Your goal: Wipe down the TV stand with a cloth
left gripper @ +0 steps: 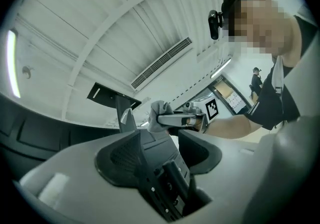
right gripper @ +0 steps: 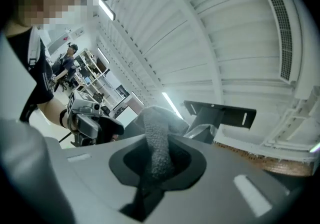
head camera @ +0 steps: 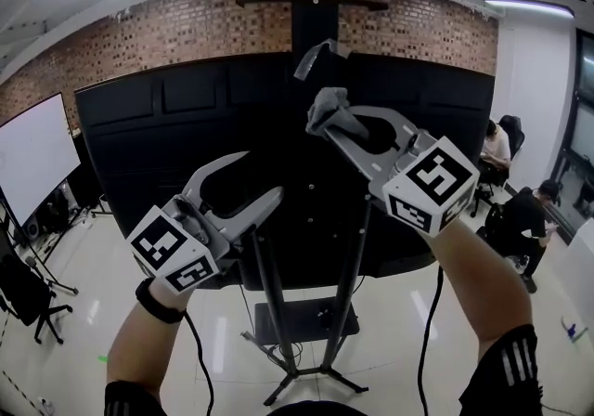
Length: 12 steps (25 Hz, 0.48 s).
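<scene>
The TV stand [head camera: 306, 349] is a black tripod with a centre pole and carries a large black TV [head camera: 158, 145], seen from behind. A scrap of grey wrap [head camera: 314, 58] hangs on the pole near the top. My right gripper [head camera: 330, 123] is raised before the screen's upper middle, shut on a bunched grey cloth [head camera: 327, 106]. That cloth [right gripper: 158, 138] fills the gap between its jaws in the right gripper view. My left gripper [head camera: 265, 176] is lower and to the left, open and holding nothing. The left gripper view shows the cloth [left gripper: 159, 114] from the side.
A white screen [head camera: 32, 159] stands at far left with an office chair [head camera: 23, 298] below it. Two people [head camera: 522, 219] sit at the right by the window. A small shelf [head camera: 306, 319] sits low on the stand, above glossy white floor [head camera: 399, 349].
</scene>
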Tool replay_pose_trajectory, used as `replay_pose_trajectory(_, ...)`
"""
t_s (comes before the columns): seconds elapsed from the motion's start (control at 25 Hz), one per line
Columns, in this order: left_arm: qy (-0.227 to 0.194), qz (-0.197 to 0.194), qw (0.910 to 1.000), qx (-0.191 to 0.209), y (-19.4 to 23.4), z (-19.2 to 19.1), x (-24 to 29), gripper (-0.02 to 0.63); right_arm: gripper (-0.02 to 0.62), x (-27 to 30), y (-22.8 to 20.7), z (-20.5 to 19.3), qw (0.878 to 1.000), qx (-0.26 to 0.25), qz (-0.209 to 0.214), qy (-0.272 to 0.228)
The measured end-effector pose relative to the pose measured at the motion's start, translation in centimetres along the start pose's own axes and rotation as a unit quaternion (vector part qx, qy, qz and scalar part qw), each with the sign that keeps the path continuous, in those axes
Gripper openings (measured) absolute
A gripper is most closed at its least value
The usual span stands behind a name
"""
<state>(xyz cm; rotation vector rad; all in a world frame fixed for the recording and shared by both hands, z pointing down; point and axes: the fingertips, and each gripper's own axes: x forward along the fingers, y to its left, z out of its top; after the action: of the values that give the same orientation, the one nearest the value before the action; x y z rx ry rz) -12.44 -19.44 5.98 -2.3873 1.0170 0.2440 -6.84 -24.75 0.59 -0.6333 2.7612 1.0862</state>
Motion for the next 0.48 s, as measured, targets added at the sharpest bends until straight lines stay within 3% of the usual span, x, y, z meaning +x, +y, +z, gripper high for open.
replay_pose_trajectory(0.48,0.006,0.028,0.9978,0.059,5.6,6.7,4.2,0.259,0.041,6.6,-9.6,4.6,0.989,-0.124,-0.056,0.056)
